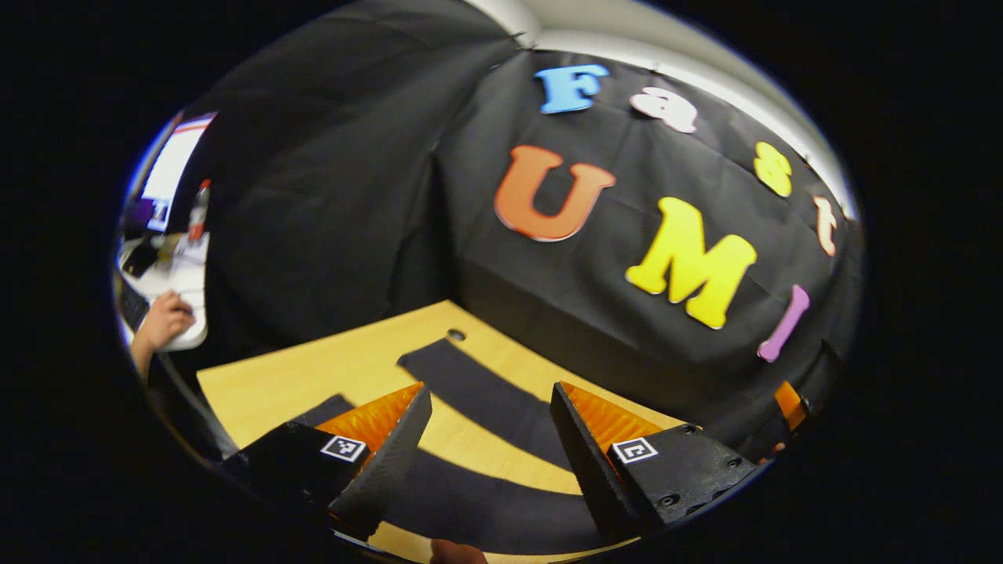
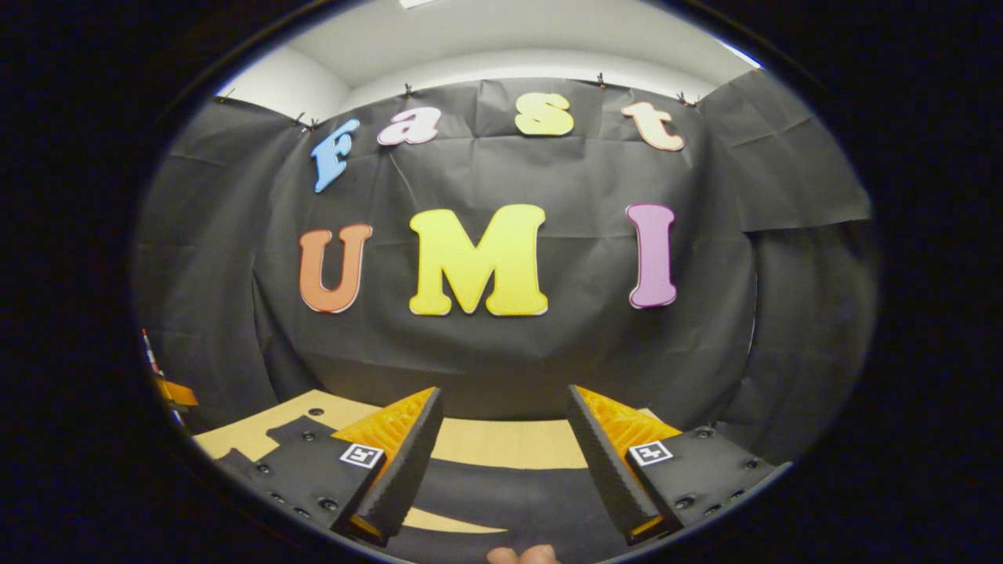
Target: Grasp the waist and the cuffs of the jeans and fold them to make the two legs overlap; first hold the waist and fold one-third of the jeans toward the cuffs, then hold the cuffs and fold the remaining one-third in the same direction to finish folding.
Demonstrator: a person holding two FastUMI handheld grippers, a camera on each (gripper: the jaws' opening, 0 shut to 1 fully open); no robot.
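Black cloth wall behind a wooden table

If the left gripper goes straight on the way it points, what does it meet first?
Probably the jeans spread on the table: the open left gripper points down at them, though depth is unclear.

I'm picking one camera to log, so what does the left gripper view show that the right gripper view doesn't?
Left gripper view: a person's hand at a desk beyond the booth, a monitor and a bottle. Right gripper view: the white ceiling above the wall. Both: an open claw, left and right, above dark jeans spread on the wooden table.
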